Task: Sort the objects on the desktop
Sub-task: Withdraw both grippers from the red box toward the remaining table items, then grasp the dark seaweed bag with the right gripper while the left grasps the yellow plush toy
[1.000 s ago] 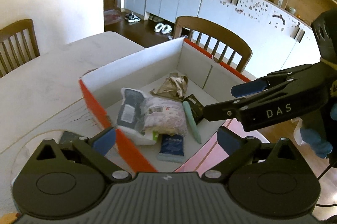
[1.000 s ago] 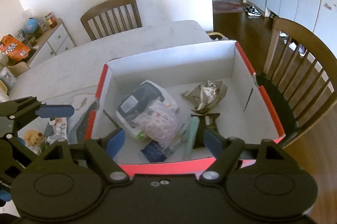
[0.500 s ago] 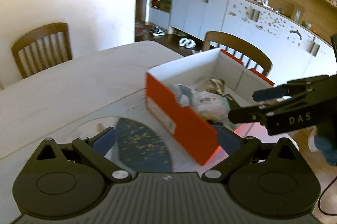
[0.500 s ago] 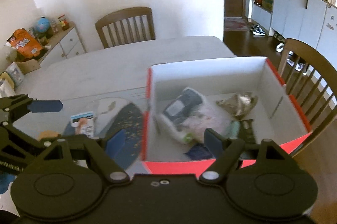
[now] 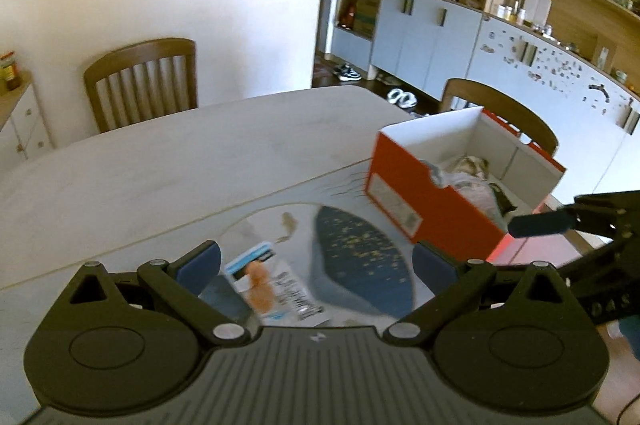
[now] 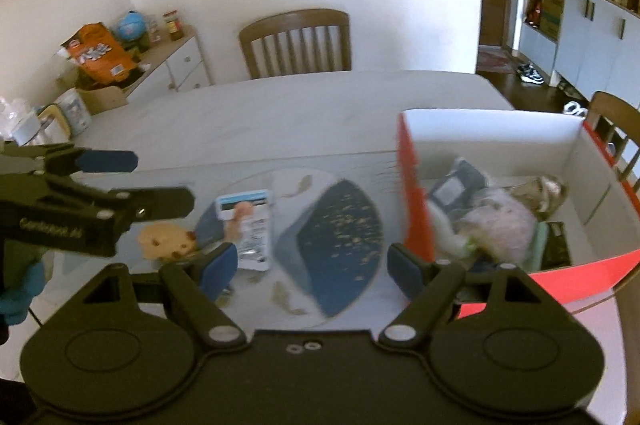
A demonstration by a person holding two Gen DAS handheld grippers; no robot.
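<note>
Both claws are swinging away from the red cardboard box with white inside walls: a second ago they were hanging right over it, and now the box is sitting off to the right side in both views. That is looking like the last drop into the box is done and the hands are going back for more things to sort. The left claw is spread wide with nothing in it, and the right claw is spread wide and empty too. Left of the box, on the pale counter, a round see-through mat with a dark blue speckled patch is lying flat. On the mat's left part, farther from the box, one flat white and blue packet with an orange picture is waiting, and just beyond it, farther still from the box, one small tan plush toy is sitting. So I am counting two things left outside the box. Inside the box several soft packs are piled up, but they are too blurry to count. I am seeing two wooden chairs by the counter.
</note>
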